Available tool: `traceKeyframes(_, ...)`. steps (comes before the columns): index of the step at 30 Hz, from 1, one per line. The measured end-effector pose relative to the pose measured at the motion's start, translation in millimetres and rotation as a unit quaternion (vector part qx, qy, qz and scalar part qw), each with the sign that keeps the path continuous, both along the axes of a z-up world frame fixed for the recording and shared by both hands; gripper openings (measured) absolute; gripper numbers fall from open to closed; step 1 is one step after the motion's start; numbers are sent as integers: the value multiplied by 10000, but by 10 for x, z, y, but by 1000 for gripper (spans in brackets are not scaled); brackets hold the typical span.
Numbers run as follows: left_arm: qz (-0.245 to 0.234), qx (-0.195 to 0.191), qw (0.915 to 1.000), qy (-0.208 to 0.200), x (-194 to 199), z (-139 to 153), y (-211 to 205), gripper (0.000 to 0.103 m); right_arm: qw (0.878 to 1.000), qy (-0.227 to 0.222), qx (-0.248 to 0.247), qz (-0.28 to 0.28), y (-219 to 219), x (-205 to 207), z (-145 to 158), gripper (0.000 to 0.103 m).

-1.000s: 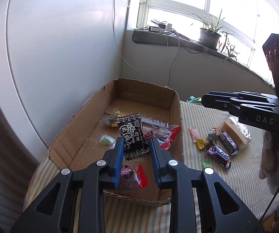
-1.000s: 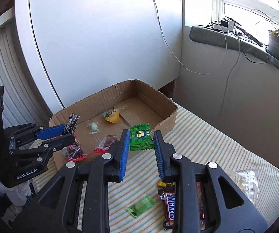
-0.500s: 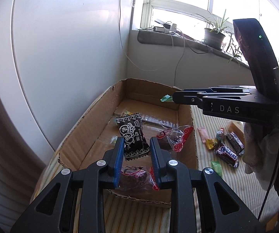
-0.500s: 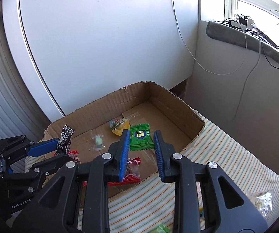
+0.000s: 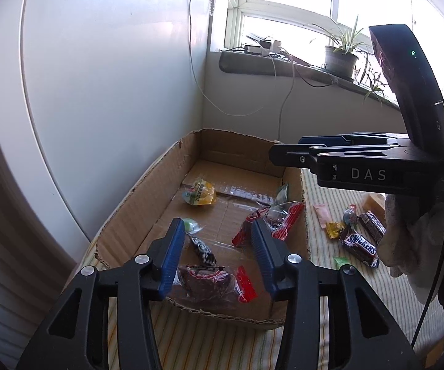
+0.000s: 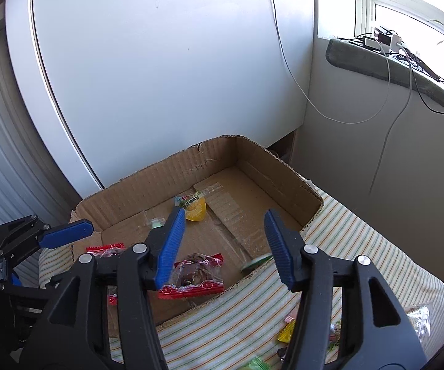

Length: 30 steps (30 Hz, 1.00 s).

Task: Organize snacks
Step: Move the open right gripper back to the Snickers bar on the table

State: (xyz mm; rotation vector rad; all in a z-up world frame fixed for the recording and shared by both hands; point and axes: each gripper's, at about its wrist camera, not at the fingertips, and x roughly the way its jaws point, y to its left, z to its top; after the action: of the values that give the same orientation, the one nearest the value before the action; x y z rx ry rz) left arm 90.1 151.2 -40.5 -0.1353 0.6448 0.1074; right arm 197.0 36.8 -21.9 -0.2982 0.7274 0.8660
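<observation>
Snacks: small wrapped sweets, part boxed, part loose. Box [image 5: 147, 191], open brown cardboard, frame centre in both views, on striped cloth [image 5: 323, 209]. Inside: yellow packet [image 5: 198, 191] toward the far end; two clear red-ended bags [image 5: 271, 219] nearer; black patterned packet [image 5: 202, 248] tilted between the left gripper's [image 5: 215, 254] pads, not touched; green packet [image 6: 256, 260] blurred at the box's lower-right wall. Loose, right of box: Snickers bar [image 5: 360, 246] among other sweets. Left gripper: low centre, angled down, jaws opening. Right gripper [image 6: 225, 246]: same pose, jaws opening, nothing gripped.
</observation>
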Motion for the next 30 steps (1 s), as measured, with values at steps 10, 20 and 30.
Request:
traceKeyframes(10,-129,-27,9999,-85,-62,69,-160,44,9999,-129,39,-93,-322,-112,148,78)
traceKeyframes(20,-512,-87,9986,-120,-71,95,-523,44,9993,0,-84,-376,-1001,-134,113,82)
traceKeyframes(30,-1324,-314,9904,235,-34,-93,-1023,44,9976,318,-504,-359,-1403,-274,-234,83)
